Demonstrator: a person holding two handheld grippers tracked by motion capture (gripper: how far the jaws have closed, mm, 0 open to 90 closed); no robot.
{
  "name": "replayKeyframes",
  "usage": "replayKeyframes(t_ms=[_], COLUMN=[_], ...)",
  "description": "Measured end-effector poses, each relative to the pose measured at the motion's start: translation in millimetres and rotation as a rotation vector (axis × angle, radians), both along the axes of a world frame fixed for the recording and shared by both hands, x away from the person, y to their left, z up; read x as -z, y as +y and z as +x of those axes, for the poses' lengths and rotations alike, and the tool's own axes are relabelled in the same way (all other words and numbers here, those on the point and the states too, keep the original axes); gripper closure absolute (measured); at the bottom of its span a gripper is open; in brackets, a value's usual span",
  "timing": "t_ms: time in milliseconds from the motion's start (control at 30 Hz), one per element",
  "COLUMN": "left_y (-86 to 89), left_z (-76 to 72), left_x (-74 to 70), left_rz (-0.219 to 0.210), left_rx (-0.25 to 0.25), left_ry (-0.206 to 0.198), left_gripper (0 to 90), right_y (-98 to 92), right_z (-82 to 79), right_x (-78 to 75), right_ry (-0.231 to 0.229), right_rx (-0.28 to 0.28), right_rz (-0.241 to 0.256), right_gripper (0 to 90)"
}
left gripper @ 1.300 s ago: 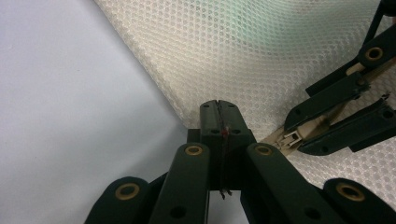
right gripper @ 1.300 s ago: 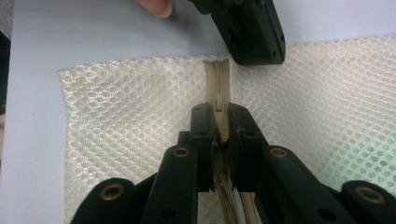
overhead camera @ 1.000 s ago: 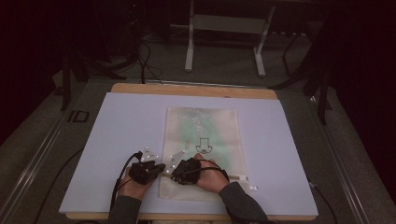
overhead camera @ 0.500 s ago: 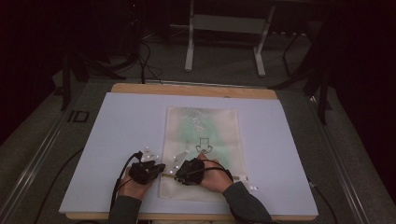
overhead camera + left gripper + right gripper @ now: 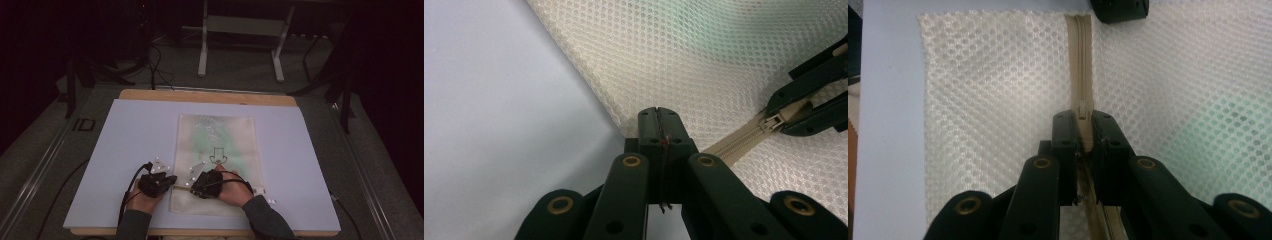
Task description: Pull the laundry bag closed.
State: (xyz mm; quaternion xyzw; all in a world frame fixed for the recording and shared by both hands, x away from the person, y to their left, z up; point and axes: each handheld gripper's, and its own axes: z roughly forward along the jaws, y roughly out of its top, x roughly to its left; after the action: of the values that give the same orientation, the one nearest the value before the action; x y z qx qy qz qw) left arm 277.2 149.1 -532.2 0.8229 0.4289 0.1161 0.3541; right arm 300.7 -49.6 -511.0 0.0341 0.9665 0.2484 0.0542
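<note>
Holding a mesh bag by its zipper

Comparing the high view with the frame half a second back, almost nothing has moved: both hands sit at the same spot in the lower middle of the frame, and the mesh bag (image 5: 218, 160) lies just as it did, flat on the lavender sheet (image 5: 135, 135) that covers the desk (image 5: 200, 95).

The left gripper (image 5: 659, 125) has its fingers clenched on the bag's corner edge, at the end of the tan zipper (image 5: 1081, 60); in the left gripper view they meet with no gap, centre of the frame. The right gripper (image 5: 1083, 125) has its fingers pinched on the zipper pull (image 5: 1082, 111), which shows between them in the middle of the right gripper view. The zipper runs up from there to the top of that frame, where the dark tip of the other gripper sits.

In the high view the two grippers (image 5: 159, 181) (image 5: 204, 184) are near each other along the bag's lower left edge. Beyond the desk, at the top of the frame, a grey metal stand (image 5: 240, 30) rises from the dim floor, with cables (image 5: 155, 65) to its left. Nothing lies on the bag apart from the grippers.
</note>
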Motion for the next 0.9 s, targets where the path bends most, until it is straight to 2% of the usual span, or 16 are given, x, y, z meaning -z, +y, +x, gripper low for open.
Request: replayKeyframes(t_ms=[900], left_y=[0.4], left_z=[0.1], left_x=[0.0], left_rz=[-0.001], left_rx=[0.003], left_ry=[0.001], left_gripper=[89.7], right_y=[-13.5], right_z=[0.4], right_x=[0.0], right_ry=[0.017], right_rx=[0.013], right_rz=[0.008], right_gripper=[82.4])
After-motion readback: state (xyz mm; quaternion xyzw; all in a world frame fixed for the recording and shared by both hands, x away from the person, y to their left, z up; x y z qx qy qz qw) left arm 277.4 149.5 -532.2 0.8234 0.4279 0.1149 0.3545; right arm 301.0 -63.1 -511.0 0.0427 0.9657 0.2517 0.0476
